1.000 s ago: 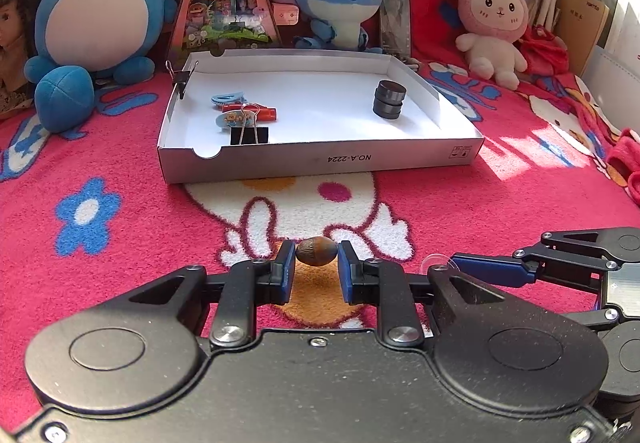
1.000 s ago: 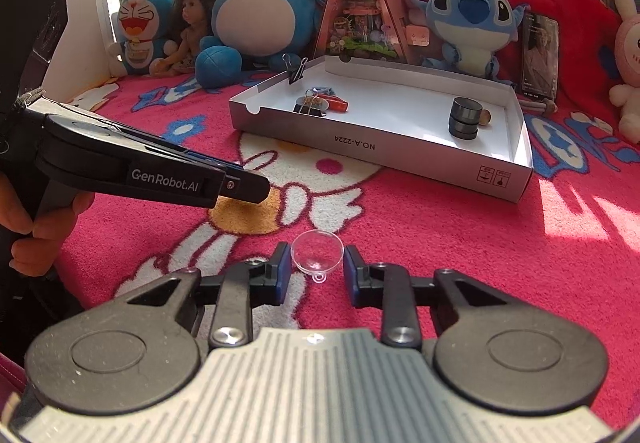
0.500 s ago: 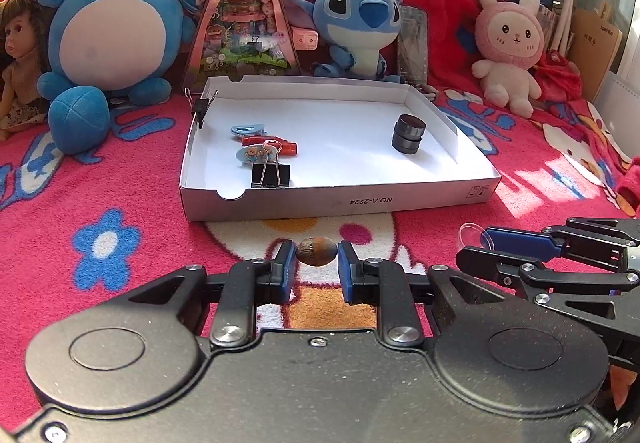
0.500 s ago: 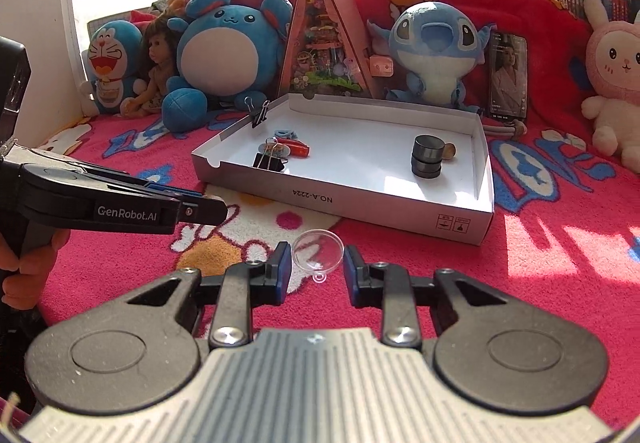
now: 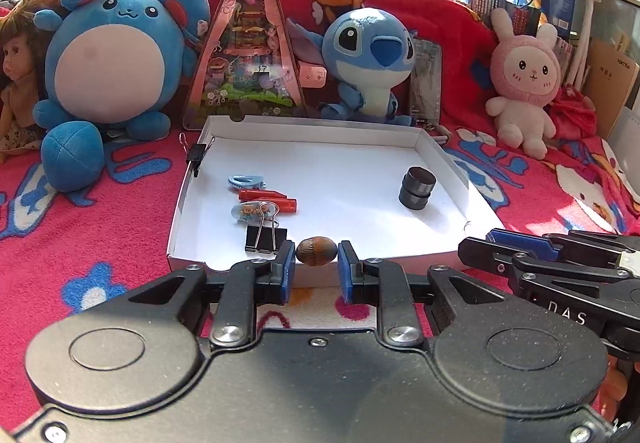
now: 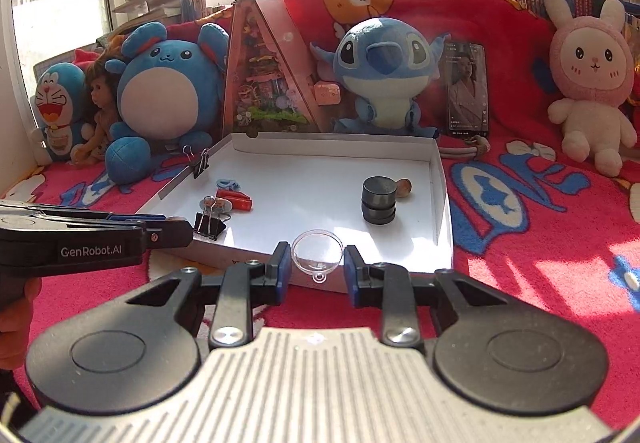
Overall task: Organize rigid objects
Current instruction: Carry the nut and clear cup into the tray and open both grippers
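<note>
My left gripper (image 5: pixel 317 255) is shut on a small brown acorn-like nut (image 5: pixel 316 250), held just before the near wall of the white cardboard tray (image 5: pixel 440 155). My right gripper (image 6: pixel 316 261) is shut on a clear plastic suction cup (image 6: pixel 317 254), hovering over the tray's (image 6: pixel 438 203) near edge. In the tray lie black binder clips (image 5: pixel 266 237), a red piece (image 5: pixel 276 200), blue hair clips (image 5: pixel 246 181), stacked black discs (image 5: pixel 416 188) and, seen from the right wrist, a small brown nut (image 6: pixel 404 187) behind the discs (image 6: pixel 379 200).
Plush toys line the back: a blue round one (image 5: pixel 108 71), a blue alien (image 5: pixel 368 55), a pink rabbit (image 5: pixel 524 83). A pink triangular toy box (image 5: pixel 250 55) and a phone (image 6: pixel 466 89) stand behind the tray. Everything rests on a red patterned blanket (image 5: pixel 80 227).
Both grippers have risen and moved forward toward the tray, each still holding its object. The tray now looms larger and its near edge sits right at the fingertips.
</note>
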`<state>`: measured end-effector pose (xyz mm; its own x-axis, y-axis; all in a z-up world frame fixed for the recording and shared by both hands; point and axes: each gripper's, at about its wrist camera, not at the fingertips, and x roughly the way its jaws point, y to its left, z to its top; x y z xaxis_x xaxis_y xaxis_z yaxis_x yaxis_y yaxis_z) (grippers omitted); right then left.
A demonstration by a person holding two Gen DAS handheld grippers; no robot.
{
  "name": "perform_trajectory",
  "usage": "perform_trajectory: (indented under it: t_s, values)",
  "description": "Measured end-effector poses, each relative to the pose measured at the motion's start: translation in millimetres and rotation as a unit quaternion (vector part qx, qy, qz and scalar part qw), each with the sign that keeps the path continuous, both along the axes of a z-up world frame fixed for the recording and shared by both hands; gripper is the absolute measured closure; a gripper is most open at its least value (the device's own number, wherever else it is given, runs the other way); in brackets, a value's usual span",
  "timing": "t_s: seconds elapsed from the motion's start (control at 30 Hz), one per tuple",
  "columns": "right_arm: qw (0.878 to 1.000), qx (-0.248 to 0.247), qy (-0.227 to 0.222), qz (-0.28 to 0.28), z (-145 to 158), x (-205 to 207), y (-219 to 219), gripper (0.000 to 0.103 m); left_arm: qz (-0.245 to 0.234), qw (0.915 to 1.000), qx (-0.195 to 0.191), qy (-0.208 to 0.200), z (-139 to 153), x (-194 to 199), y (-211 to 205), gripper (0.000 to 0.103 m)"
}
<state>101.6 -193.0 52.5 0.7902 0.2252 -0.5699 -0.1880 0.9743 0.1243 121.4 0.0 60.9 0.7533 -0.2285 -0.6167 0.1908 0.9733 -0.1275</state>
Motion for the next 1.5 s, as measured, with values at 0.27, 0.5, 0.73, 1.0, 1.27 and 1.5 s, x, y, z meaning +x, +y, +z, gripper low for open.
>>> perform_trajectory:
  t_s: [0.27, 0.5, 0.73, 1.0, 1.27, 1.5]
  values:
    - [1.0, -0.014, -0.004, -0.013, 1.9, 16.0, -1.4, 0.07, 0.026, 0.9997, 0.005, 0.002, -4.2, 27.3, 2.6, 0.081]
    - [0.999, -0.02, -0.006, -0.027, 2.2, 32.5, -3.0, 0.07, 0.041, 0.999, 0.01, 0.009, -11.4, 47.6, 1.8, 0.081]
    - [0.999, -0.019, 0.006, -0.04, -5.9, 47.5, -7.5, 0.07, 0.055, 0.9982, 0.017, 0.017, -20.7, 58.9, 4.8, 0.081]
    - [0.998, -0.018, 0.02, -0.057, -16.6, 61.2, -11.7, 0.07, 0.061, 0.9978, 0.02, 0.017, -27.2, 68.2, 4.5, 0.081]
    - [0.997, -0.017, 0.034, -0.07, -26.8, 72.0, -14.4, 0.07, 0.066, 0.9973, 0.025, 0.019, -34.3, 75.6, 2.0, 0.081]
    - [0.996, -0.017, 0.043, -0.076, -30.9, 77.4, -17.6, 0.07, 0.073, 0.9966, 0.029, 0.026, -41.0, 82.5, 2.0, 0.081]
